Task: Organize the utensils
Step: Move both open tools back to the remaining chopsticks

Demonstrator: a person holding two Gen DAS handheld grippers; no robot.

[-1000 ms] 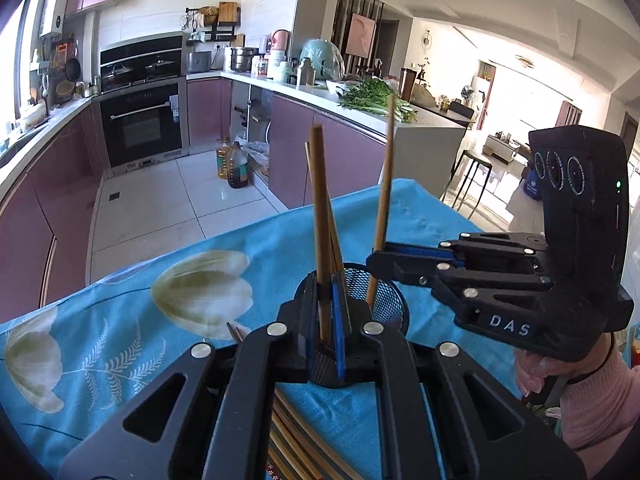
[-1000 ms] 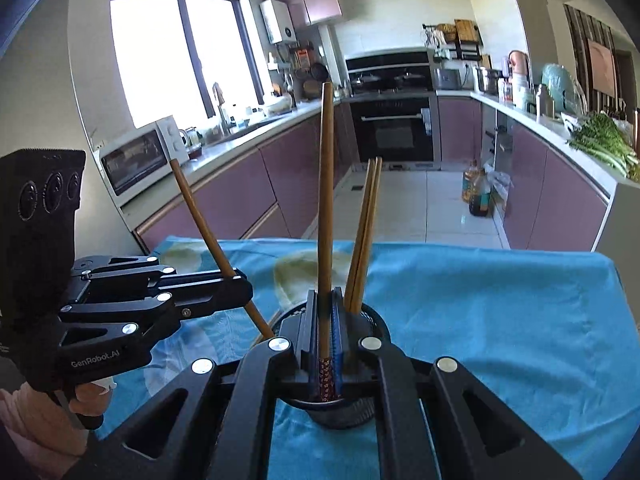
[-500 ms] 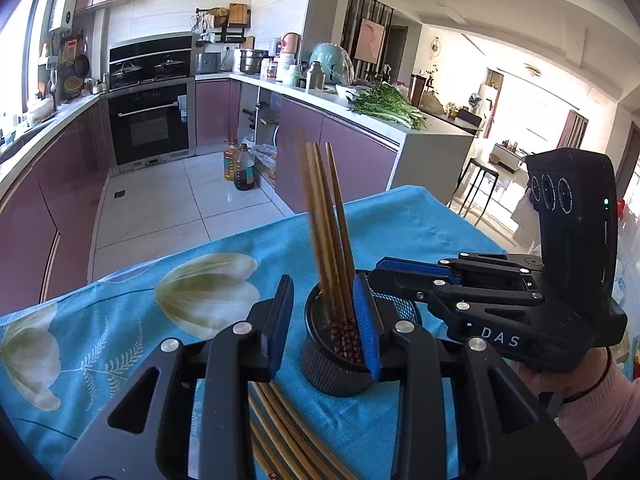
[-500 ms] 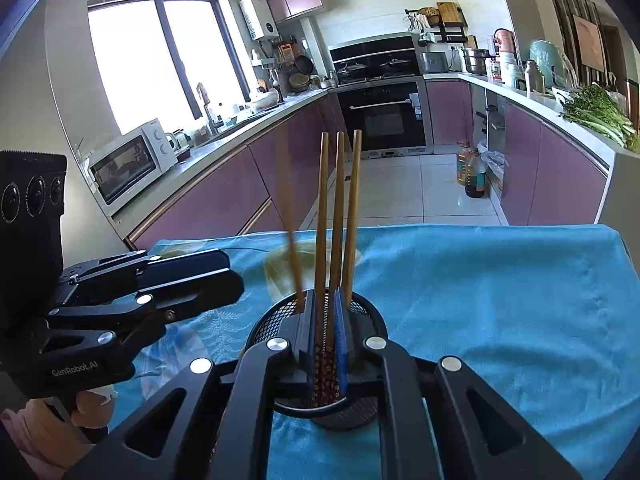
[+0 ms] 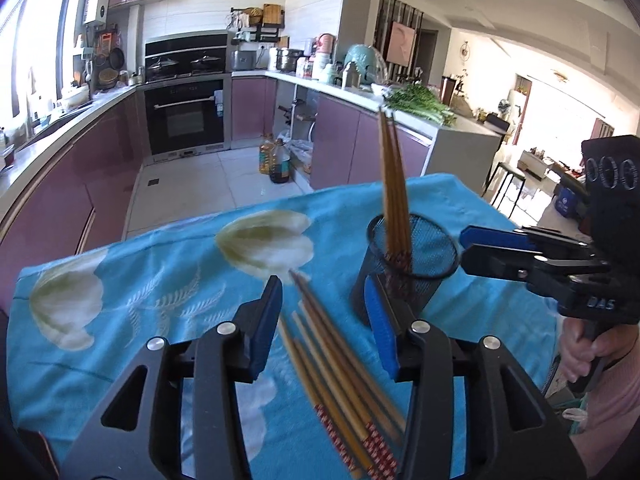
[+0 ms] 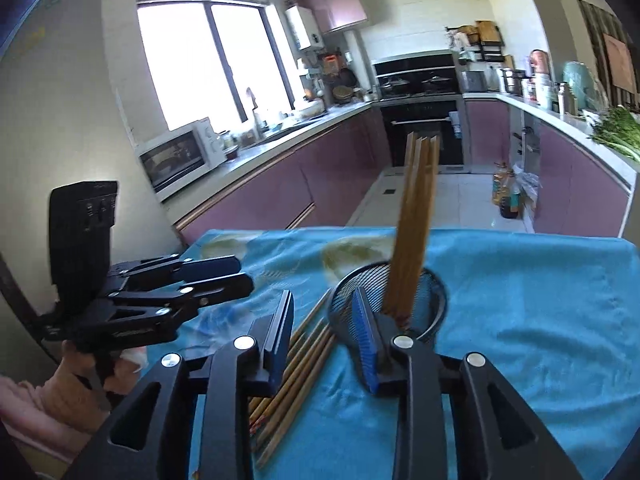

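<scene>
Chopsticks (image 5: 394, 200) in mesh cup (image 5: 404, 268), "DAS" on right tongs (image 5: 466, 246)

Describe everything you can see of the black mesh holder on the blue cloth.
The mesh holder is a round, open-topped cup of black wire mesh, seemingly metal, with a solid rim. It stands upright on the blue flowered cloth, beside loose chopsticks lying flat. Several brown chopsticks stand inside it, bunched and leaning on the rim, patterned ends down. Neither gripper grips it: the left gripper frames the loose sticks, its blue pad overlapping the cup's near side in view; contact is unclear.
</scene>
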